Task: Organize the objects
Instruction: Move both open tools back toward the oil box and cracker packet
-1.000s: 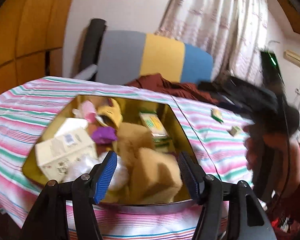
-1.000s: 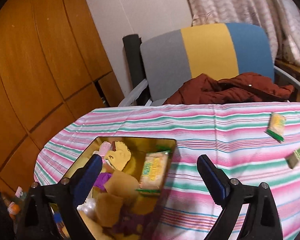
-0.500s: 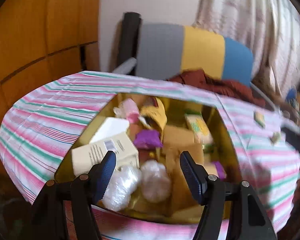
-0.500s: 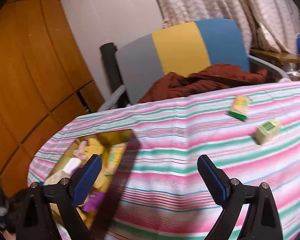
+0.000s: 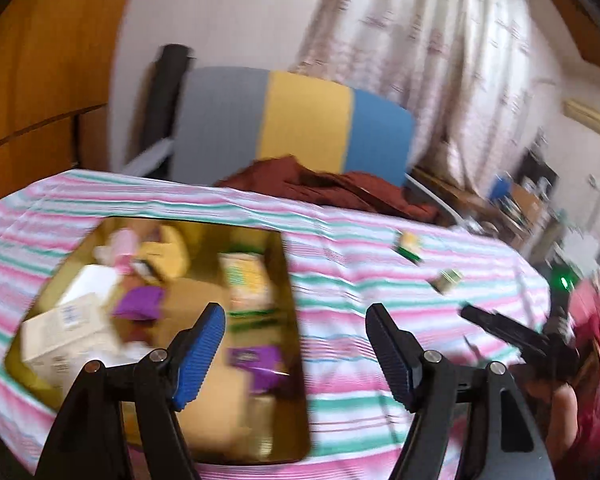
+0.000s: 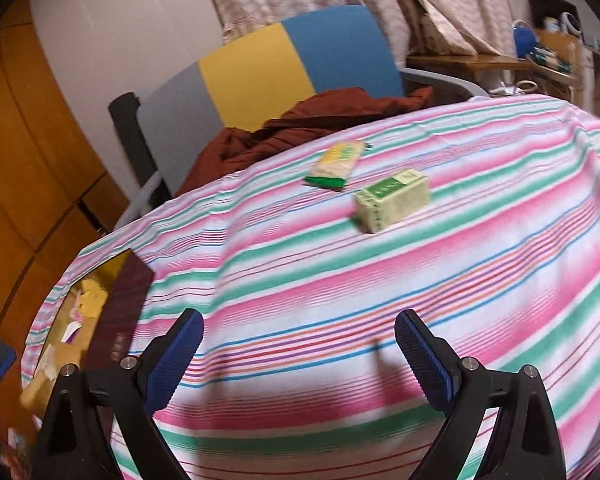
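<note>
L gripper [image 5: 296, 344]: my jaws were opening, nothing btwn, over gold tray [image 5: 288, 280].
R gripper [image 6: 300, 354]: wide apart, empty, near green box [image 6: 394, 200].

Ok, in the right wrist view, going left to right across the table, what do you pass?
Gold tray at the left edge → flat yellow-green packet → pale green box. Both small items lie apart on the striped cloth; right gripper open over bare cloth.
</note>
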Demonstrator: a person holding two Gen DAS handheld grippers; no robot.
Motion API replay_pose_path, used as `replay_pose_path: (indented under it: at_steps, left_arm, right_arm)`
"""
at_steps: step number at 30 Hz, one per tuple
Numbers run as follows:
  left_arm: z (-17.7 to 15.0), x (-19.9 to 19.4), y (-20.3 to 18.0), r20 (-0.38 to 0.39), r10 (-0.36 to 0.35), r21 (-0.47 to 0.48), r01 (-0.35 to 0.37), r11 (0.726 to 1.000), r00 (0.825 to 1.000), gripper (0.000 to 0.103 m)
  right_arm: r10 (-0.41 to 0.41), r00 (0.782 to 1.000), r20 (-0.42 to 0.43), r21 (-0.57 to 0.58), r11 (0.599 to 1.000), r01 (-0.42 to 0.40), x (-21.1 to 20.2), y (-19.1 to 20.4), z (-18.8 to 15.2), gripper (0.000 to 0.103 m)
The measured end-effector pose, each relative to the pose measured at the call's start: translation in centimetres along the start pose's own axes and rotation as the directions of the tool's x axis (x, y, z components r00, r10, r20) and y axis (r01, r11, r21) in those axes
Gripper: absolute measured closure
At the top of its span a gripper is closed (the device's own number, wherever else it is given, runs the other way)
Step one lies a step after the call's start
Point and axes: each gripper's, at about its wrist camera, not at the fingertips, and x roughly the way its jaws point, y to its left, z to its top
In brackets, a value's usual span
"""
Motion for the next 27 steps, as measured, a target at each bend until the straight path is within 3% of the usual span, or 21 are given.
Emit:
replay_pose_path:
  at_steps: [3, 9, 16, 27]
  left_arm:
    - [-0.3, 1.5, -2.8, -0.056, -0.071, 0.041, 0.073, 0.996, 0.996, 0.029]
    - [-1.0, 3.9, -5.0, -0.160, -0.146, 0.019, 0.151, 0.988, 0.976, 0.029]
    - [-2.0, 4.3, -6.5, -0.199, -0.163, 0.027, 0.172, 0.985, 0.966, 0.029]
    - [-2.5, 4.6, -6.5, -0.216, -0.168, 0.005, 0.173, 0.985, 0.962, 0.029]
  right_arm:
    - [-0.022, 1.000, 0.010, 0.010, 1.000, 0.022, 0.0, -0.8, 0.2, 0.006]
    - [-0.103, 0.994, 0.022, 0.049, 0.994, 0.102, 0.6, -1.9, 1.4, 0.006]
    - [-0.208, 0.978, 0.004, 0.069, 0.976, 0.207, 2.2, -2.8, 2.6, 0.006]
    - [-0.230, 0.973, -0.010, 0.088, 0.969, 0.230, 4.1, -3.0, 3.9, 0.006]
